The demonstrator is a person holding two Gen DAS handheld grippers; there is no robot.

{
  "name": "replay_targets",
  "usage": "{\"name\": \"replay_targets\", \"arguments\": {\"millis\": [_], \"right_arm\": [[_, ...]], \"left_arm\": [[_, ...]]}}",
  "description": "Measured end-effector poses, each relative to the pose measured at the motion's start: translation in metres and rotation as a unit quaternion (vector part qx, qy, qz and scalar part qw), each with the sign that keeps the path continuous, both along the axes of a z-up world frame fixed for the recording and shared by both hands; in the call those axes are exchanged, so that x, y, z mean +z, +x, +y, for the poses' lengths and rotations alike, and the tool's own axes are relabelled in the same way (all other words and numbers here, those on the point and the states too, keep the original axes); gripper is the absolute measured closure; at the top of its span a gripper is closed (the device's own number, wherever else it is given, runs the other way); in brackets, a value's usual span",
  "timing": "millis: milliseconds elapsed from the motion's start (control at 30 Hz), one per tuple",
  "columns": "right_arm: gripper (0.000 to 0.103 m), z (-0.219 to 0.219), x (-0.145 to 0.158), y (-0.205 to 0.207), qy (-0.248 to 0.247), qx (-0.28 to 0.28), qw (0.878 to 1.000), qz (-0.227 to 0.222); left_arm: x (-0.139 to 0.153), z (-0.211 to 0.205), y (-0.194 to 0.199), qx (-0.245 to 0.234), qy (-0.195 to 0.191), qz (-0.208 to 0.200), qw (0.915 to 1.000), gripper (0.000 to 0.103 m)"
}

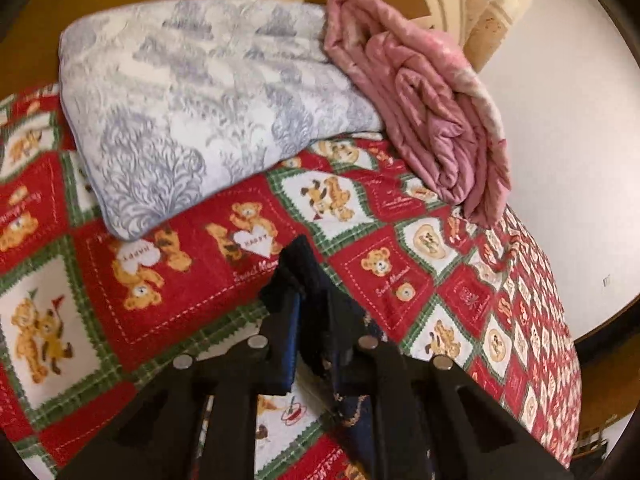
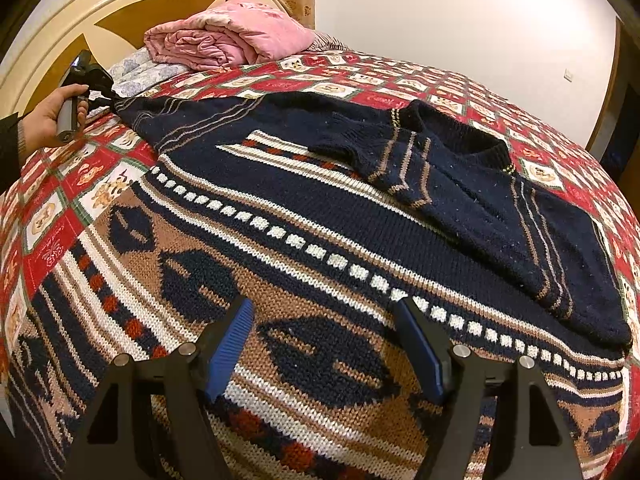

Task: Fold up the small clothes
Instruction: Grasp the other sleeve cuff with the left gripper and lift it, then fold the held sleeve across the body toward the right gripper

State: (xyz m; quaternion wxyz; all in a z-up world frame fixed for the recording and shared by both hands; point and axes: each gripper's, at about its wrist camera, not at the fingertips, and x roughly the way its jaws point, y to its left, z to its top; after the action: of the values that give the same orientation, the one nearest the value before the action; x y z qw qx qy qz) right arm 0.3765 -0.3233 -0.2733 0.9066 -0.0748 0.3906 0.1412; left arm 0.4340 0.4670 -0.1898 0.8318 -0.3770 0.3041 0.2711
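A navy knitted sweater [image 2: 320,216] with tan, white and red patterned bands lies spread on the bed, its collar at the far right. One sleeve [image 2: 384,160] is folded across the chest. My left gripper [image 1: 308,280] is shut on the navy cuff [image 1: 304,256] of the other sleeve; in the right wrist view that gripper [image 2: 106,98] holds the sleeve stretched out to the far left. My right gripper [image 2: 324,320] is open and empty, hovering just above the sweater's patterned lower body.
The bed has a red teddy-bear patchwork cover [image 1: 180,280]. A folded white-and-blue quilt [image 1: 192,108] and a rolled pink blanket [image 1: 424,108] lie by the headboard [image 2: 80,12]. The bed's right edge [image 1: 560,320] drops off beside a white wall.
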Motion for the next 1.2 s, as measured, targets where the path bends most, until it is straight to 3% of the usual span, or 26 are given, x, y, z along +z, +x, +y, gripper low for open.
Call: {"name": "replay_targets", "arguments": {"millis": [167, 367, 600, 833, 933, 1100, 1200], "right_arm": [[0.029, 0.000, 0.000, 0.000, 0.001, 0.000, 1.000, 0.001], [0.029, -0.001, 0.001, 0.000, 0.004, -0.001, 1.000, 0.001], [0.028, -0.005, 0.005, -0.005, 0.008, -0.007, 1.000, -0.015], [0.028, -0.032, 0.024, -0.029, 0.057, -0.019, 0.997, -0.041], [0.028, -0.046, 0.026, -0.045, 0.062, -0.021, 0.997, -0.041], [0.028, -0.080, 0.026, -0.067, 0.093, -0.043, 0.994, -0.045], [0.028, -0.095, 0.017, -0.075, 0.105, -0.054, 0.992, -0.035]], "left_arm": [[0.020, -0.011, -0.012, -0.005, 0.020, -0.030, 0.9993, 0.090], [0.067, -0.059, -0.017, -0.063, 0.066, -0.070, 0.9934, 0.091], [0.115, -0.141, -0.022, -0.143, 0.054, -0.127, 0.9801, 0.092], [0.142, -0.244, -0.021, -0.226, 0.012, -0.172, 0.9588, 0.092], [0.145, -0.301, -0.010, -0.273, -0.007, -0.180, 0.9452, 0.092], [0.133, -0.387, 0.012, -0.330, -0.022, -0.178, 0.9267, 0.095], [0.120, -0.443, 0.024, -0.376, -0.022, -0.171, 0.9107, 0.098]]}}
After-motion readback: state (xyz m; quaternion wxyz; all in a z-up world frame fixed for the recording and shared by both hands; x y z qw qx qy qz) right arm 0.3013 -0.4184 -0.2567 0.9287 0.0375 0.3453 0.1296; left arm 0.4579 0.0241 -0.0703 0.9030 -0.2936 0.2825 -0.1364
